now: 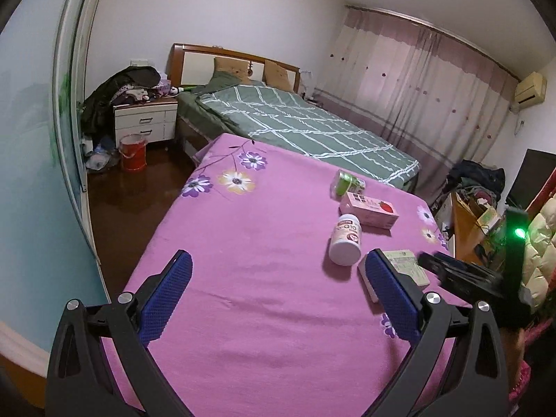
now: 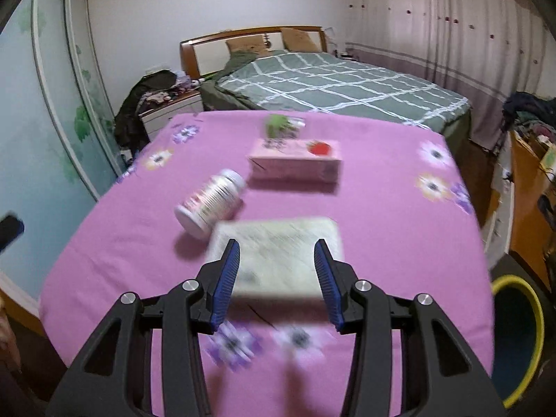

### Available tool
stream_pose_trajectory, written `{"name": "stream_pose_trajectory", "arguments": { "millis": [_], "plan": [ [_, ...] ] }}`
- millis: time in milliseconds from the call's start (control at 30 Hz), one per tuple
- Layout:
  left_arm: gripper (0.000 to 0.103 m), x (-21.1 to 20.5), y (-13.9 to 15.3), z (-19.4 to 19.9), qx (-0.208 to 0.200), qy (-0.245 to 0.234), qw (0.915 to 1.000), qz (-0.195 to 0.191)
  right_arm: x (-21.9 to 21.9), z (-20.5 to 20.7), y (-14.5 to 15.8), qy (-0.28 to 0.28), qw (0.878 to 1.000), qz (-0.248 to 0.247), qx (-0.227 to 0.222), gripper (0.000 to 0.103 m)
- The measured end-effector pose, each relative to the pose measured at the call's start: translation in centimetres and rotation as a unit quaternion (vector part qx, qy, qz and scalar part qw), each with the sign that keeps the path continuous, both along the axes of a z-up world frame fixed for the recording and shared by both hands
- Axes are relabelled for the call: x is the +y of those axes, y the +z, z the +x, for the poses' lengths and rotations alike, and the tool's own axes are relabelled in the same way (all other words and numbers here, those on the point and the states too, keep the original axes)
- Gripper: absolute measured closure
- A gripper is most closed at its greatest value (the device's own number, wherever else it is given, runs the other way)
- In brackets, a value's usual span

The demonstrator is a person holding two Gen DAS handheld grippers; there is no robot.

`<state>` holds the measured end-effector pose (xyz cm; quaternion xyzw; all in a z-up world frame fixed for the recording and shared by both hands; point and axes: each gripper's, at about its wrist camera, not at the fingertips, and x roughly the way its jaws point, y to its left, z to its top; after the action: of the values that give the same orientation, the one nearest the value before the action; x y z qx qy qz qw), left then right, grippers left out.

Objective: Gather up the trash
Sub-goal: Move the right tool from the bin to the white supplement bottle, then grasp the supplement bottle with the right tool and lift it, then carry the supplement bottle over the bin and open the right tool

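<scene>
While nothing is binned: four items lie on the pink flowered table (image 2: 382, 208).
Left gripper (image 1: 278, 299): fingers apart, empty.
Right gripper (image 2: 277, 278): fingers apart, straddling the pale flat box (image 2: 278, 243), not clamped.
Yellow-rimmed bin (image 2: 521, 340): lower right; contents hidden.

On the counter (image 2: 382, 215) draped in a pink flowered cloth, a flat pale paper box (image 2: 278, 253) lies nearest, with a white plastic pill bottle (image 2: 212, 201) on its side just left of it. Behind them lies a pink carton (image 2: 295, 160), then a small green packet (image 2: 283, 125), and beyond the counter stands a bed with a green checked cover (image 2: 330, 83).
</scene>
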<state>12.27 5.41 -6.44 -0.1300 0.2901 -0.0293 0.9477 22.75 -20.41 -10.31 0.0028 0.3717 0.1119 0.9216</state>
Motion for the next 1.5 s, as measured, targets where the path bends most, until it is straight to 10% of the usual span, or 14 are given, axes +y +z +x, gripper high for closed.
{"name": "stream_pose_trajectory", "arguments": {
  "millis": [567,933,1500],
  "plan": [
    [0.005,2.9,-0.7,0.3,0.011,0.016,0.9998,-0.002,9.6,10.5,-5.7,-0.024,0.993,-0.036,0.111,0.049],
    [0.005,2.2,-0.9,0.7,0.016,0.003,0.9998,-0.007,9.7,8.5,-4.1,-0.008,0.997,-0.033,0.069,0.059],
    [0.005,-4.8,-2.3,3.1,0.038,-0.07,0.9968,0.005,-1.8,1.7,0.7,-0.053,0.998,0.007,0.018,0.059]
  ]
}}
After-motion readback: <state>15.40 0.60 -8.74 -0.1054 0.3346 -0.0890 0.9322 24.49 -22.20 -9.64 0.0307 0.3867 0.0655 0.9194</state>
